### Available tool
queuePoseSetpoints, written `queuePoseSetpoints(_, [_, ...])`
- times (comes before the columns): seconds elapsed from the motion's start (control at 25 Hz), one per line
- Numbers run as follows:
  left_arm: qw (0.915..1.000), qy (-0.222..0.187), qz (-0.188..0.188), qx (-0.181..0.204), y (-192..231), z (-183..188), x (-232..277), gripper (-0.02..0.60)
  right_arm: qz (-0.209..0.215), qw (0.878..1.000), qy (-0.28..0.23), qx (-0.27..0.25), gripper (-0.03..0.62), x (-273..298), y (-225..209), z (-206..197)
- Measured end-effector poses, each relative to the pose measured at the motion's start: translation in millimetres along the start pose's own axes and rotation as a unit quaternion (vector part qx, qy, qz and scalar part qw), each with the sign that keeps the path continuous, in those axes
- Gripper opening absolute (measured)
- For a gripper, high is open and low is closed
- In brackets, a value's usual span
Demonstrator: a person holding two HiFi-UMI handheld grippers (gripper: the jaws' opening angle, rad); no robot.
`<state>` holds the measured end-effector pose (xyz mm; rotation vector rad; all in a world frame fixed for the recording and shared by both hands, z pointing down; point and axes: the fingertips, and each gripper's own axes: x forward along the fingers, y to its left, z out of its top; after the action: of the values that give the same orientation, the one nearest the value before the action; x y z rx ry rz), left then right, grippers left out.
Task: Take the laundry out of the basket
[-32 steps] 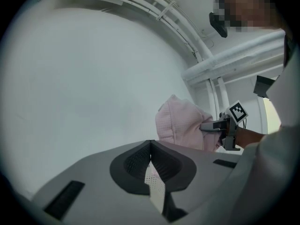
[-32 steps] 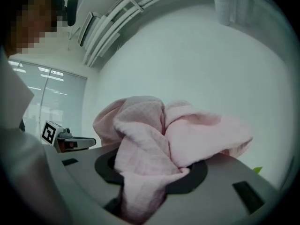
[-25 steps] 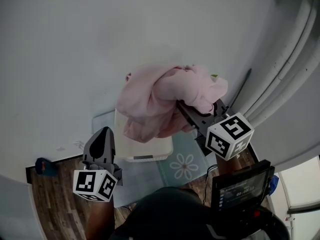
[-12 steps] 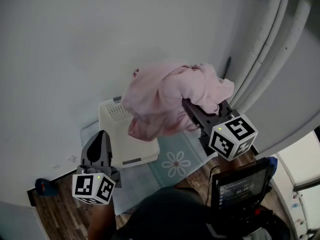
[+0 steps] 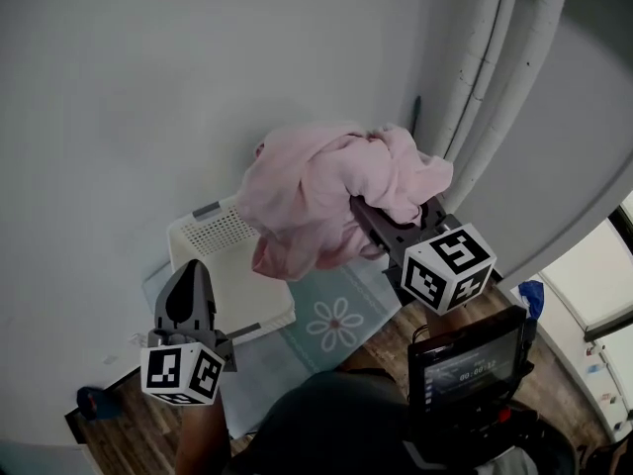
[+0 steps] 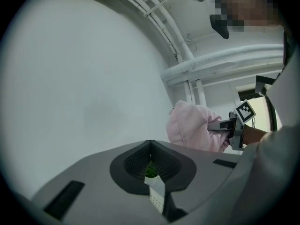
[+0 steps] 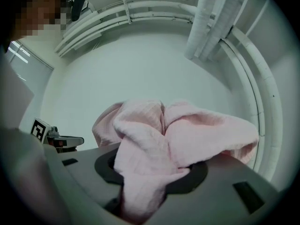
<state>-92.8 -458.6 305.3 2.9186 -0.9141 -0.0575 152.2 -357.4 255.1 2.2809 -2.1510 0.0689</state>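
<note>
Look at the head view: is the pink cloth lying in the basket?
No, the pink cloth hangs from the right claw above the basket.

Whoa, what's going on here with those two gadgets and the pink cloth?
A person is taking laundry out of a basket with a hand-held claw in each hand. The right claw is clamped on a bunched-up pink cloth and holds it in the air, above the white laundry basket, which stands on a flowered mat on the floor. The left claw is closed on nothing and is off to one side.
</note>
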Motion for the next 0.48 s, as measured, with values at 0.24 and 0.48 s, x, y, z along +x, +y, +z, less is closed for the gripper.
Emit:
queuePoseSetpoints(0.24, [1.0000, 0.007, -0.001, 0.005, 8, 0, 4, 0.009, -0.027, 1.000, -0.003, 0.002, 0.207, -3, -4, -2])
queuePoseSetpoints(0.48, [0.9999, 0.002, -0.010, 0.006, 5, 1, 1, 0.009, -0.042, 0.999, -0.003, -0.004, 0.207, -11, -4, -1])
